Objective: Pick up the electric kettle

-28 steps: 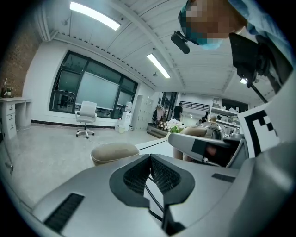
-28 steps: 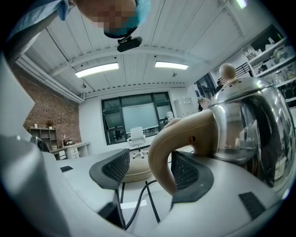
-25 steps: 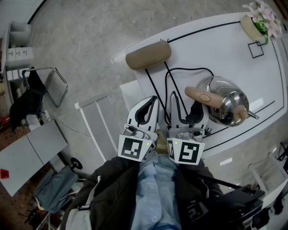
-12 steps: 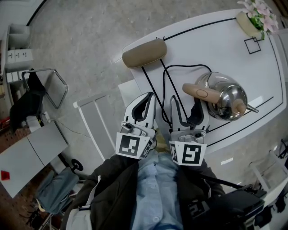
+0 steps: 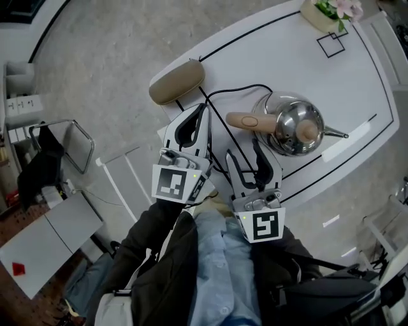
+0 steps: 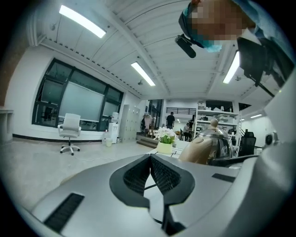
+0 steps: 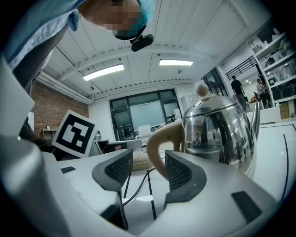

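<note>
The pick-up has not started: the polished steel electric kettle with a tan handle and round lid knob (image 5: 294,124) stands on the white tabletop with thin black lines (image 5: 357,76), right of the picture's centre in the head view. Nothing grips it.

The right tool (image 5: 243,151) is lined up with the tan handle (image 5: 250,120). Its jaws stand apart, though they have just been closing a little. In the right gripper view the handle (image 7: 158,144) shows through the gap, ahead of the pads and not yet between them. What is left, by my reading, is to reach in, clamp the handle and lift.

The left tool (image 5: 201,114) has its jaws shut on nothing. It hangs just beside the right tool, toward the picture's left, over the black power cord (image 5: 224,100).

The handle juts toward the left of the picture with bare tabletop on both sides, so the jaws have room. The cord loops close to it and may drag. The tabletop's rim runs diagonally just below the kettle, toward the lower right, so there is little margin there. Toward the top of the frame the surface is open, as far as the potted flowers (image 5: 331,9) at the upper right. A tan oblong cushion (image 5: 177,81) sits at the rim in the upper left, well apart from the kettle.
</note>
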The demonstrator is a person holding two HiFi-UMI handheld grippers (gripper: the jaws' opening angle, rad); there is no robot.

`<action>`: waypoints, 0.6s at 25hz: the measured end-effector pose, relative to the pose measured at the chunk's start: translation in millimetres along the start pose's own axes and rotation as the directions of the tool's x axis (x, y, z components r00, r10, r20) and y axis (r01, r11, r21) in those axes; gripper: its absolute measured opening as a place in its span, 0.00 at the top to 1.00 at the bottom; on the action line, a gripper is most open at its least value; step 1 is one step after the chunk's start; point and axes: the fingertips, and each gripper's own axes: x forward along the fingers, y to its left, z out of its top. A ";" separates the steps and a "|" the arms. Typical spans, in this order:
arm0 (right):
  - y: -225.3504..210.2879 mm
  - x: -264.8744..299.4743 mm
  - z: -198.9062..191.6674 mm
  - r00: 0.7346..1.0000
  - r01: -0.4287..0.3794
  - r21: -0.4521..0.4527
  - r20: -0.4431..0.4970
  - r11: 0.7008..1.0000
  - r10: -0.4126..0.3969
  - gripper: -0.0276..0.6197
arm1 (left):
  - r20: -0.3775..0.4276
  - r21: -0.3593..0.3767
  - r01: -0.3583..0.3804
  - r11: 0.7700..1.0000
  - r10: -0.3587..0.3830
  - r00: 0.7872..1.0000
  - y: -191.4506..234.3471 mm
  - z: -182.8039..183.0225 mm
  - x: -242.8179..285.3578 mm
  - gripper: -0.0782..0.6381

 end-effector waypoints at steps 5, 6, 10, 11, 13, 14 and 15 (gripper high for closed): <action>-0.5 -5.3 5.0 0.999 -0.036 0.014 0.021 0.999 0.036 0.71 | -0.004 0.025 0.056 0.998 -0.056 0.998 -8.9 -1.8 17.8 0.88; 0.0 -6.2 4.7 0.999 -0.046 0.018 0.019 0.999 0.046 0.71 | -0.002 0.035 0.069 0.997 -0.069 0.998 -10.1 -1.2 20.8 0.88; -4.2 -10.9 4.8 0.998 -0.054 0.026 0.014 0.998 0.054 0.71 | -0.001 0.079 0.141 0.987 -0.142 0.990 -18.7 1.1 32.3 0.88; -5.9 -11.9 4.7 0.999 -0.053 0.027 0.012 0.998 0.052 0.71 | -0.006 0.092 0.158 0.983 -0.158 0.987 -21.7 1.5 34.5 0.88; -8.5 -13.7 4.1 0.999 -0.049 0.028 0.008 0.998 0.049 0.71 | -0.015 0.116 0.180 0.977 -0.180 0.984 -27.6 2.6 36.8 0.88; -9.4 -14.4 3.7 0.999 -0.048 0.029 0.006 0.998 0.048 0.71 | -0.018 0.124 0.183 0.975 -0.182 0.983 -29.1 2.8 37.1 0.88; -9.9 -15.0 3.4 0.999 -0.048 0.030 0.004 0.998 0.048 0.71 | -0.020 0.127 0.182 0.975 -0.181 0.983 -29.7 2.7 36.8 0.88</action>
